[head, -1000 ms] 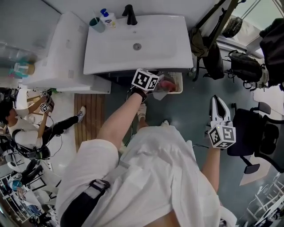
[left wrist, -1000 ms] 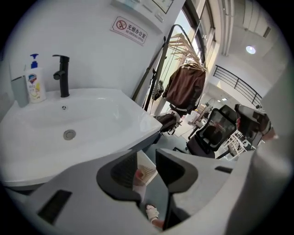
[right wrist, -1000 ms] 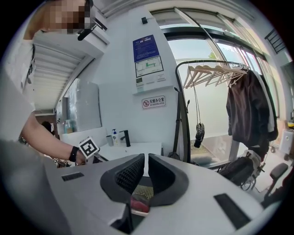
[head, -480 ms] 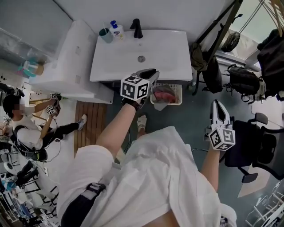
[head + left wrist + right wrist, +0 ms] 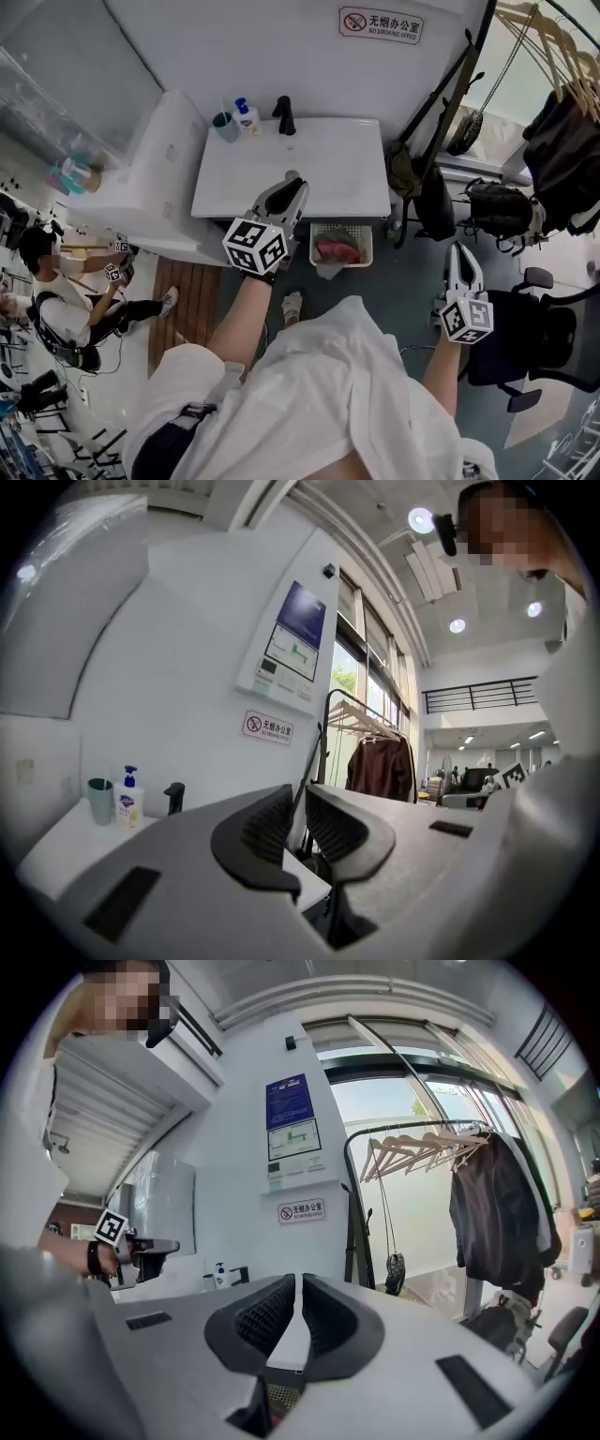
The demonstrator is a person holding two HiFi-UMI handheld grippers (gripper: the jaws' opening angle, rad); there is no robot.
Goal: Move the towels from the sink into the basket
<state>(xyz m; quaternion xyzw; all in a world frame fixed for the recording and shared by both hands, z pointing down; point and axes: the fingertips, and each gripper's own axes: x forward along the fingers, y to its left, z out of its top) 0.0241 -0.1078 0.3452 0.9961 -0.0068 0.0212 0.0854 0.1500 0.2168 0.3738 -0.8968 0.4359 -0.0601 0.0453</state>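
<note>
The towels (image 5: 337,251) (one red-pink and bunched, one pale grey draped over the front rim) lie in the white slatted basket (image 5: 367,246). It stands on the floor (image 5: 398,286) at the centre of the head view, just below the front edge of the white sink (image 5: 328,159), towards its right end. The left gripper (image 5: 291,183) lies across that front edge in the picture. Its jaws have just been closing and are now nearly together, with only a thin slit between them and nothing in it. The right gripper (image 5: 461,255), at the right of the frame and well apart from the basket, has its jaws together and empty. On the wall at upper right a red-bordered sign (image 5: 381,23) reads 无烟办公室 beside a no-smoking symbol; the smaller line beneath is too small to read. So is the blue label on the pump bottle (image 5: 247,116) at the sink's back edge, and the print on the blue poster (image 5: 291,1119). Grey floor lies open in front of the basket — dark bags (image 5: 427,187) hang just beside the sink's right edge. A black office chair (image 5: 553,328) is near the right gripper, and a wooden mat (image 5: 187,300) lies at lower left.
</note>
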